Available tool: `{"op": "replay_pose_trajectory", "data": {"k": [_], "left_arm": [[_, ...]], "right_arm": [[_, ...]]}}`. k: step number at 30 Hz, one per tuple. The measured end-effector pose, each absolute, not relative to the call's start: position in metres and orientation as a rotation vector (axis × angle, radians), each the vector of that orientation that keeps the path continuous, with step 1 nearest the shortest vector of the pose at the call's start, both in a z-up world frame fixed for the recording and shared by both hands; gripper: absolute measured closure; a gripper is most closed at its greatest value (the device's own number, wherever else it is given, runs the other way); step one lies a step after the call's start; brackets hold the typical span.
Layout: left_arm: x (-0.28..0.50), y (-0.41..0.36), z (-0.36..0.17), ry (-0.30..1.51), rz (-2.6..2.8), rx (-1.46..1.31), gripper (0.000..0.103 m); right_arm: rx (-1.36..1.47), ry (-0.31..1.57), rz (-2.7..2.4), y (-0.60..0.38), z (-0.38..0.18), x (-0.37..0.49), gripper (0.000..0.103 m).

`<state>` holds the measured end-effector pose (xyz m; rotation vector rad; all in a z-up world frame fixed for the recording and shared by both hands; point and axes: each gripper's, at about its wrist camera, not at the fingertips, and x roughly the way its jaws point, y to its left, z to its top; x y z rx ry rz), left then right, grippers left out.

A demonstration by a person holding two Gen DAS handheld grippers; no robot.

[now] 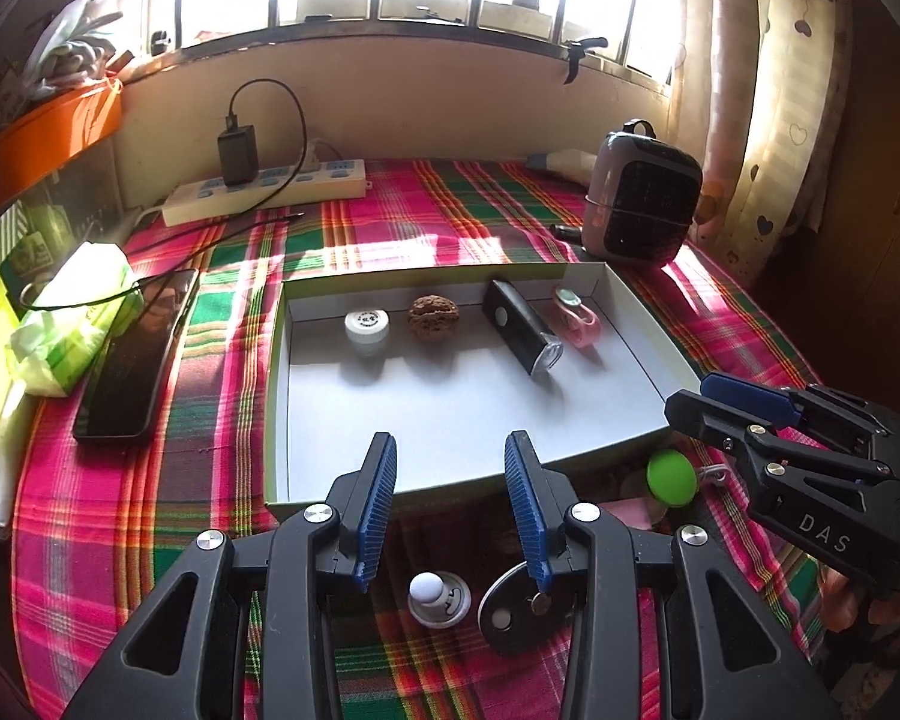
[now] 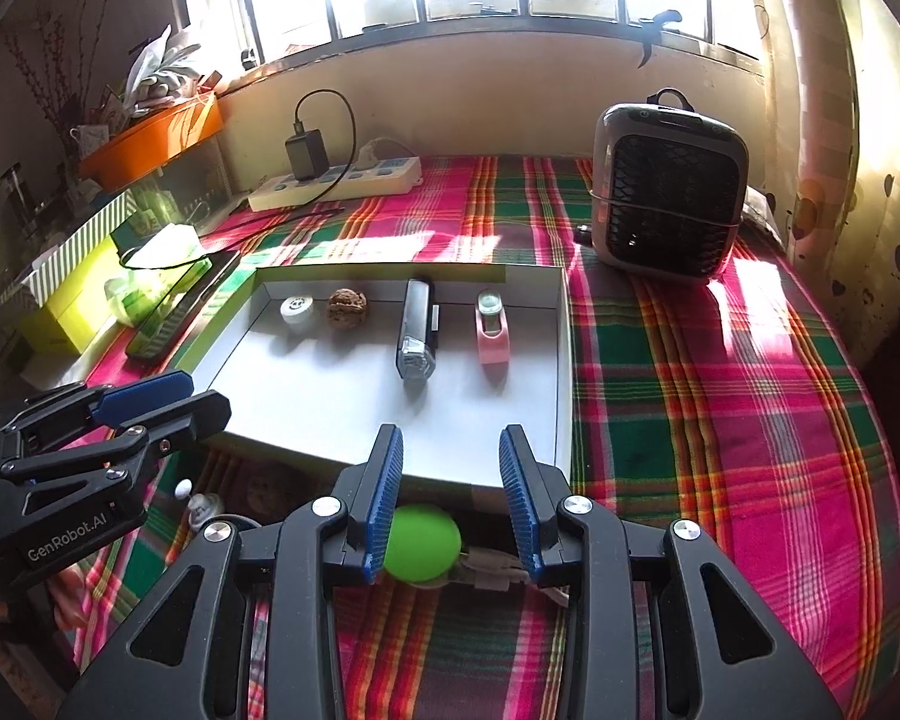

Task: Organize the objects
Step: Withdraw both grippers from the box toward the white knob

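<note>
Two claws hover at a shallow white cardboard tray [image 1: 642, 324] on the plaid-clothed desk [image 2: 720, 390].

Left claw [image 1: 450, 501] and right claw [image 2: 451, 501] both gape empty; a round green ball [image 2: 421, 543] lies just beneath the right.

Left tongs [image 1: 450, 504] parted and empty, right tongs [image 2: 450, 504] likewise, both angled downward

Green ball [image 2: 421, 543] partly hidden behind right gripper's fingers [image 2: 384, 498]. Metal disc [image 1: 519, 615] overlapped by left gripper's pad [image 1: 525, 498]. Cap lettering [image 1: 366, 320] illegible.

Black left gripper [image 1: 450, 480] and right gripper [image 2: 450, 480], blue ribbed pads, silver screws.
</note>
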<state>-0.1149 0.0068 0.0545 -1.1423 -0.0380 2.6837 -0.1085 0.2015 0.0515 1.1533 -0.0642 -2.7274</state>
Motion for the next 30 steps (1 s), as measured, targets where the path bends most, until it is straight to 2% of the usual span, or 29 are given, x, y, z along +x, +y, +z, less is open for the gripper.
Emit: {"op": "replay_pose_trajectory", "data": {"k": [30], "left_arm": [[-0.095, -0.001, 0.010, -0.161, 2.576, -1.284, 0.065]], "right_arm": [[1.134, -0.032, -2.645, 0.181, 0.041, -0.074, 0.068]]}}
